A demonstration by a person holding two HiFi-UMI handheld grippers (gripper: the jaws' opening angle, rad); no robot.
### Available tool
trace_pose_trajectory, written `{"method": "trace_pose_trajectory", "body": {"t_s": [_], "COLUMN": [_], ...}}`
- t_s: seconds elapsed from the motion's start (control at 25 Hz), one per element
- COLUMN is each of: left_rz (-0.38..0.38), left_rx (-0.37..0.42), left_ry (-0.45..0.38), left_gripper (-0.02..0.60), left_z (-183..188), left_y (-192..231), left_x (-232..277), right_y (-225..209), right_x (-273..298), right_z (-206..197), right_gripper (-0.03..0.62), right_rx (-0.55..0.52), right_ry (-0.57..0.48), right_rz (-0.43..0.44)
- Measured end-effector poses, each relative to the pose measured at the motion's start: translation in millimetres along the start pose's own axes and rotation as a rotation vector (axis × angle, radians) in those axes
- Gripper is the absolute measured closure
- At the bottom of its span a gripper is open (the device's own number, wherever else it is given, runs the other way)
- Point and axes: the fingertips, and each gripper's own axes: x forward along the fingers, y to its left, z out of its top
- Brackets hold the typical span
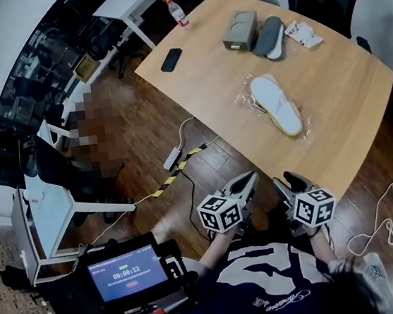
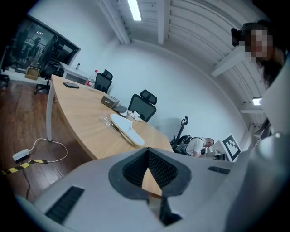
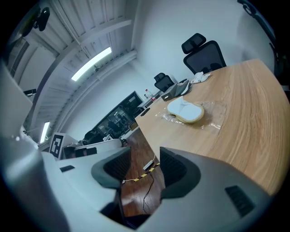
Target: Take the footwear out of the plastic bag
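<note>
White slippers (image 1: 275, 104) in clear plastic bag (image 1: 308, 125); left gripper (image 2: 147, 150) clenched empty, right gripper (image 3: 145, 156) released.

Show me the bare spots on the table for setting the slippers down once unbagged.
Bare wood lies between the phone and the bagged white slippers, and right of the plastic bag to the table edge; a narrower strip runs along the near edge. The far end is crowded: grey box, grey slippers, white packet.
</note>
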Motion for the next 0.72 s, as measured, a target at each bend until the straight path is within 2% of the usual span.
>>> {"method": "trace_pose_trajectory", "body": {"t_s": [0.2,0.36,0.56,0.72], "left_rz": [0.005,0.007,0.014,-0.027], "left_rx": [0.0,0.018,-0.01,-0.047], "left_ry": [-0.038,-0.049,-0.081,-0.082], "left_gripper": [0.577,0.577,0.577,0.577], "left_z": [-6,-17,-29,-46], "left_y": [13,26,47,45], "left_x": [-61,-128,-186,-202], "right_y": [55,102,136,145], "right_x": [18,23,2,-22], "right_z": [-34,-63,-88,-112], "right_gripper": [0.423,0.476,0.559,0.6], "right_rx": [-0.002,-0.014,0.011,0.004], "right_ry": [0.019,-0.031,-0.115,-0.125], "right_rz": [0.034,0.013,-0.045,-0.109]}}
